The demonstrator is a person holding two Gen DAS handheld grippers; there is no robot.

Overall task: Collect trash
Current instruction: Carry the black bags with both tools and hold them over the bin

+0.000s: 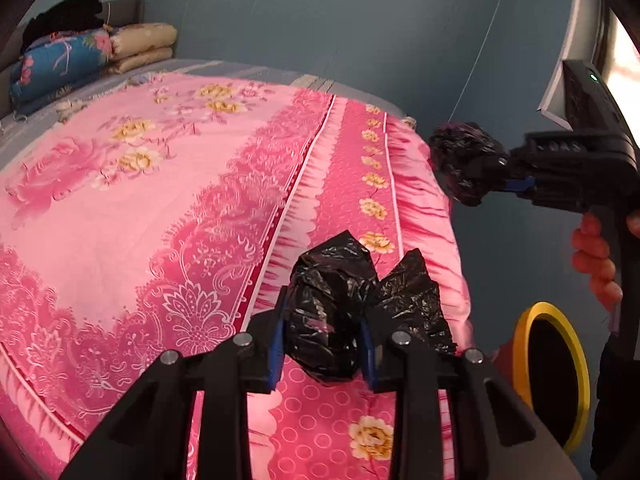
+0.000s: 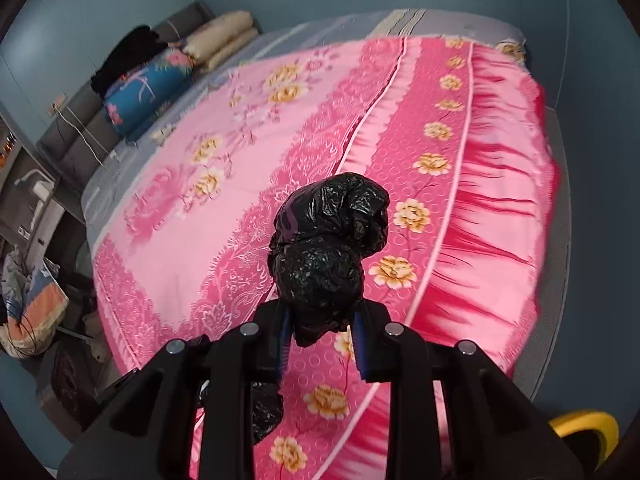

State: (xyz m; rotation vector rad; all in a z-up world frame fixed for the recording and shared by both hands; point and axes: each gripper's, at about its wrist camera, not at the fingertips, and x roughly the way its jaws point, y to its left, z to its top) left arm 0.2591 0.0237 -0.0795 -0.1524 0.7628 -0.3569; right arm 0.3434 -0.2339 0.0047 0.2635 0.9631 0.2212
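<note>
Left gripper (image 1: pixel 326 354): clamped on a crumpled black bag (image 1: pixel 332 320), above the bed's near edge.
Right gripper (image 2: pixel 320 344): clamped on a black wad (image 2: pixel 326 256), raised over the pink bedspread (image 2: pixel 224 200).
Yellow-rimmed bin (image 1: pixel 560 376): just off the bed's right edge.
Folded bedding (image 1: pixel 84 56): far left corner.

The left wrist camera sits just behind the left gripper (image 1: pixel 324 344) and looks down its fingers, low and close over the pink bed cover (image 1: pixel 140 208), toward the blue wall (image 1: pixel 340 20). The right wrist camera looks from higher up, over the right gripper (image 2: pixel 320 344). Both see the bed and the folded blankets (image 2: pixel 160 76) at its far end.
</note>
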